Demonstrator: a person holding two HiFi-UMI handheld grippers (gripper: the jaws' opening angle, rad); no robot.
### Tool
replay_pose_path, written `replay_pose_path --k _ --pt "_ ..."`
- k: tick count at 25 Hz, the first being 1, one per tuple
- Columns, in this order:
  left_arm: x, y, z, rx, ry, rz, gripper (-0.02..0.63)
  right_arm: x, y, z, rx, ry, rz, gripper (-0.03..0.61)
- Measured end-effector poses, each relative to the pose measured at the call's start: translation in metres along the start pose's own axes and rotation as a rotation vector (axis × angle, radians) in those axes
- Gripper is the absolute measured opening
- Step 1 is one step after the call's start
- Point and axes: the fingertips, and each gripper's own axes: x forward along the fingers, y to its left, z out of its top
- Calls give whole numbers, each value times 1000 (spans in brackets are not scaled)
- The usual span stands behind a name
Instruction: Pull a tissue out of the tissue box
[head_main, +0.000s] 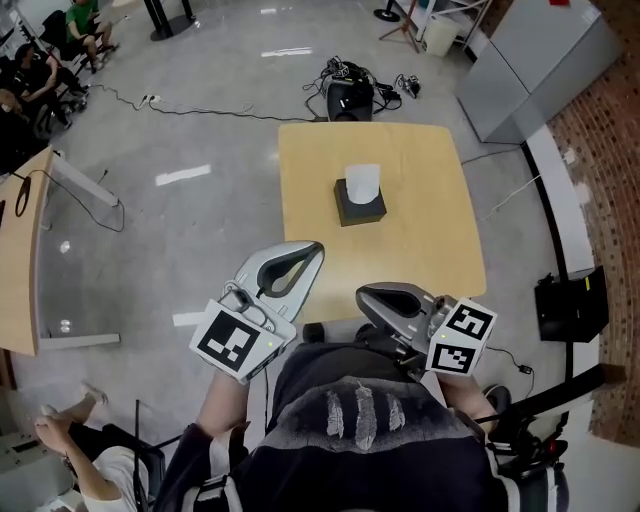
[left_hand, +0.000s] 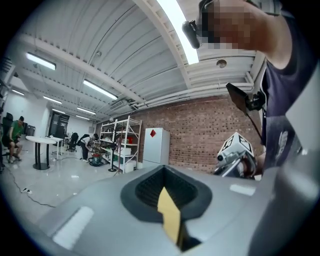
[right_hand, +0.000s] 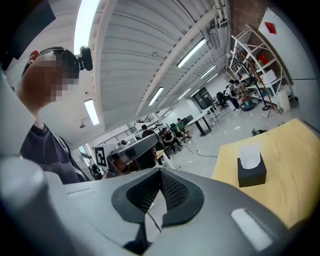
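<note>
The left hand-held gripper (head_main: 312, 250) is a grey moulded shell carrying a cube with black-and-white square markers (head_main: 238, 340). It is held over the glossy grey floor (head_main: 200, 130), short of the table's near edge. In the left gripper view its jaws are pressed together, the dark ribbed pads (left_hand: 147, 187) meet, and a tan strip shows along the seam.

The table (head_main: 310, 170) is squarish with rounded corners and a smooth light-wood top. Near its middle stands the tissue box (head_main: 360, 206), a black matte cuboid. A white tissue (head_main: 362, 180) stands upright out of its top opening, soft and folded. The box is well apart from both grippers.

The right hand-held gripper (head_main: 362, 293) has the same grey shell and marker cube (head_main: 461, 336), and sits at the table's near edge. In the right gripper view its tips are closed against each other. That view shows the box to its right.
</note>
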Motion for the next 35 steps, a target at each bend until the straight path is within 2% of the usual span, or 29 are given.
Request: replay_pose_path --k 5,12,17,21,25,27,30,32,35 --pt "64 20 -3 -10 34 8 2 -11 -66 23 59 5 -22 -3" --pt "72 36 -8 -19 78 75 2 -8 -88 19 62 28 -28 -3" --pt "77 38 -17 46 144 95 2 -6 -102 7 50 44 -51 -3" --pt "103 43 -31 59 210 106 2 1 -134 -1 101 58 -23 -3" --pt "139 50 -52 68 282 123 2 9 -172 -15 123 127 -1 -3" --pt "152 57 -66 79 312 139 2 9 -185 -19 123 140 5 -3" --pt "159 72 -83 90 351 174 2 11 -195 -26 181 137 13 -3" --pt "164 80 -94 73 370 188 2 10 -200 -32 222 144 11 -3" --pt "170 88 -114 35 419 185 2 8 -204 -39 230 161 3 -3"
